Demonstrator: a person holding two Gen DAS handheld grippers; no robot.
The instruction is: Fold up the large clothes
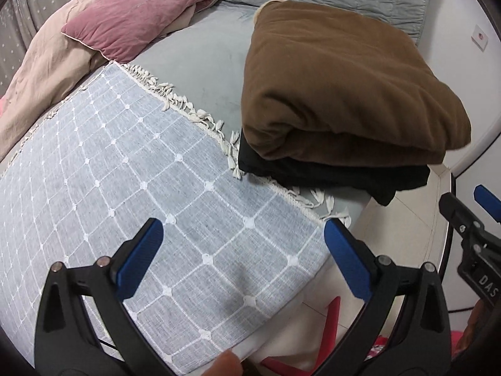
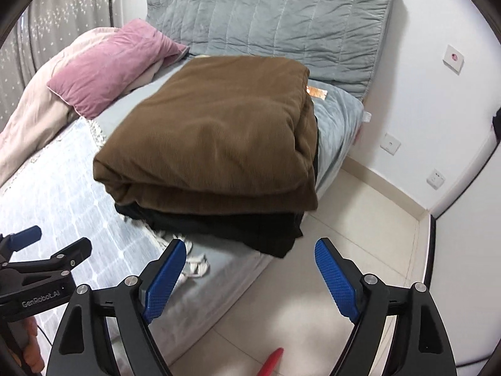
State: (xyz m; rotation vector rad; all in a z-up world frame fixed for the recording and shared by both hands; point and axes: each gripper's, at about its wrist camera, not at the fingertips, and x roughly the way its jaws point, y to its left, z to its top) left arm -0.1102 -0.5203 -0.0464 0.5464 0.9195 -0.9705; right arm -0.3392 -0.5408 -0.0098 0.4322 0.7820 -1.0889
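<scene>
A folded brown garment (image 1: pixel 344 87) lies on top of a folded black garment (image 1: pixel 328 172) at the bed's near corner. The brown garment (image 2: pixel 213 131) and the black garment (image 2: pixel 235 228) fill the middle of the right wrist view. A blue-grey checked throw (image 1: pixel 141 172) with a white fringe is spread flat beside the pile. My left gripper (image 1: pixel 244 228) hovers open over the throw's near corner, holding nothing. My right gripper (image 2: pixel 250 244) is open and empty in front of the pile, above the bed's edge and the floor. Each gripper shows in the other's view: the right gripper (image 1: pixel 468 202) and the left gripper (image 2: pixel 56 238).
A pink pillow (image 1: pixel 134 15) rests on a beige duvet (image 1: pixel 47 62) at the far left. A grey quilt (image 2: pixel 281 22) leans against the wall behind the bed. Pale floor tiles (image 2: pixel 344 235) run to the right of the bed, and a red object (image 1: pixel 332 329) lies below.
</scene>
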